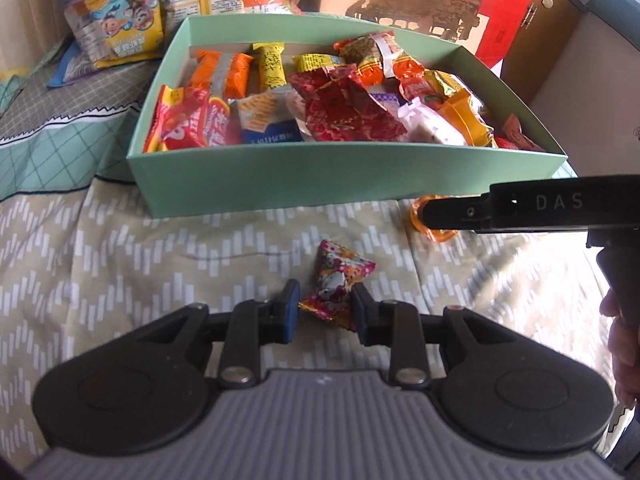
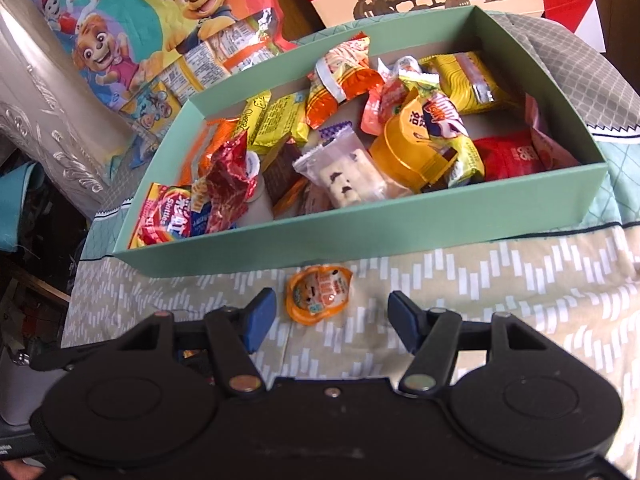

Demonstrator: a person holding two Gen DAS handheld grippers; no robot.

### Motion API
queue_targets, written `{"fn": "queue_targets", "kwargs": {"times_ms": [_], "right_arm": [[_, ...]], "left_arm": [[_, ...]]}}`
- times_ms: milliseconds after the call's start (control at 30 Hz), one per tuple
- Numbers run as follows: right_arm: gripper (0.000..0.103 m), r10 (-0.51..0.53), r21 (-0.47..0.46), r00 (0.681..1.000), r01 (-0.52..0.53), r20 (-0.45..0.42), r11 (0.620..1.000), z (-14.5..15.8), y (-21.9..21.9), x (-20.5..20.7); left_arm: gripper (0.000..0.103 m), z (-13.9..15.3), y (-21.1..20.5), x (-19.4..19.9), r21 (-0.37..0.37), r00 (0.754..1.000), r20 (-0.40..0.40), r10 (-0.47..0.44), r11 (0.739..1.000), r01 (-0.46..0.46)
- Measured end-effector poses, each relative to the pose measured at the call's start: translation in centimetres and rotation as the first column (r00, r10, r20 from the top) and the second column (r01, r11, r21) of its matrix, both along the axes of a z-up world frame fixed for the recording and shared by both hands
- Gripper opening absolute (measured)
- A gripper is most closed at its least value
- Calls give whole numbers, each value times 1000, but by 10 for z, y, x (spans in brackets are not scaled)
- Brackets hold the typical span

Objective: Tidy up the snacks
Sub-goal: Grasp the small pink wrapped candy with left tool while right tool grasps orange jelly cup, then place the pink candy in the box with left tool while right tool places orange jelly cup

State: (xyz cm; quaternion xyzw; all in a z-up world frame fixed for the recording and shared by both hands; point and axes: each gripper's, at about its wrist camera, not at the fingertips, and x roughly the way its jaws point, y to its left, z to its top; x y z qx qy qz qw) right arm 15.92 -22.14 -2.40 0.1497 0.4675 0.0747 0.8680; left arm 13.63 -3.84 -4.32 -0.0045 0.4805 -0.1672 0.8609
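A green cardboard box (image 1: pixel 320 172) full of mixed snack packets sits on the patterned bedcover; it also shows in the right wrist view (image 2: pixel 360 236). In the left wrist view my left gripper (image 1: pixel 326 310) has its blue pads on both sides of a small red-pink wrapped candy (image 1: pixel 338 284) lying on the cover, jaws narrowed around it. In the right wrist view my right gripper (image 2: pixel 332 320) is open, with an orange jelly cup (image 2: pixel 318 294) lying between its fingers, just in front of the box. The right gripper's side (image 1: pixel 532 208) crosses the left view and partly hides the jelly cup (image 1: pixel 436 232).
Large snack bags (image 1: pixel 120 20) lie behind and left of the box, among them a cartoon-dog bag (image 2: pixel 160 20). A red printed carton (image 1: pixel 420 0) stands behind the box. The bedcover (image 1: pixel 140 248) drops off at the left in the right wrist view.
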Motion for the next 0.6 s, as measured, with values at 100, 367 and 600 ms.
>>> {"fn": "queue_targets", "kwargs": {"times_ms": [100,367,600], "right_arm": [[19,63,-69,998,-63,8,996,-5,20,5],[19,68,-76,997,-66,21,995,-3,18,-3],[19,36,-42,999,-35,35,999,7,-4,-19]], "left_arm": [[29,0,-4,-1,20,1000,15,-2,1000,2],[27,-2,-13,-1,56,998,60,-15,998,12],[26,2,-12,0,40,1000,26,9,999,-10]]}}
